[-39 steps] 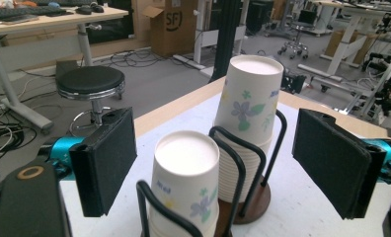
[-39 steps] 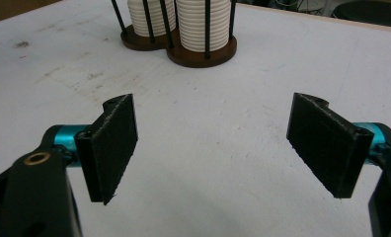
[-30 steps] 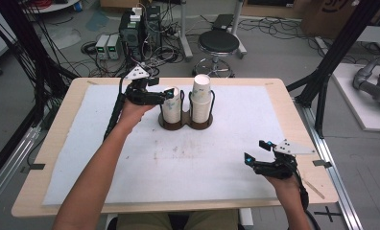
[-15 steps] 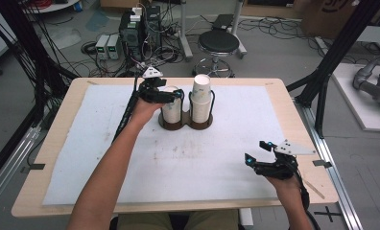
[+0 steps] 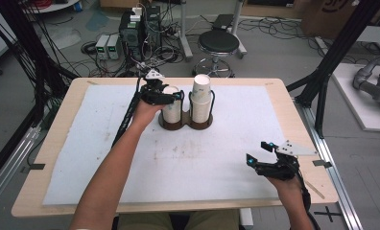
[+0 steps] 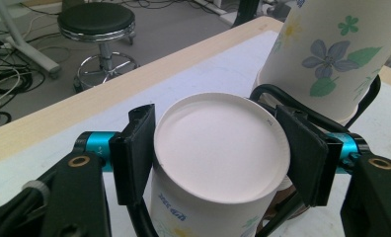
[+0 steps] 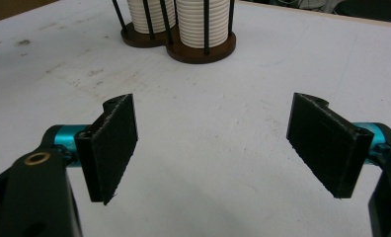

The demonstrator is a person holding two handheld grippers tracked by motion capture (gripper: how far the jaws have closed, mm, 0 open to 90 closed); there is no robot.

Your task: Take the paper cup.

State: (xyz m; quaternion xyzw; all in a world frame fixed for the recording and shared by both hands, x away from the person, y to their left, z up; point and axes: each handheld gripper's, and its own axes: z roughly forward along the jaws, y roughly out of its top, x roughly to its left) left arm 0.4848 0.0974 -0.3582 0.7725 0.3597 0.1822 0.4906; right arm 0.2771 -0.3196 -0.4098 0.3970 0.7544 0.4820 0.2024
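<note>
Left tool [image 6: 218, 158], jaws just closed, pads pressing both sides of the upturned paper cup stack [image 6: 218, 163], seated in the left ring of the cup holder [image 5: 185, 122] at 12 o'clock on the worktop [image 5: 274, 100]. Taller flowered cup stack [image 5: 202, 98] just beside, at 3 o'clock. Right tool [image 7: 213, 143] wide open, gripping nothing, hovering at 4 o'clock over the white mat [image 7: 208, 163].

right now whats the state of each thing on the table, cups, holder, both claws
left claw: just closed, pads pressing the top cup of the left stack
left cup stack: upside down in the holder, top cup gripped
right cup stack: upside down, taller, untouched
cup holder: upright on the table, both slots filled
right claw: open, nothing between the pads, low over the mat
</note>
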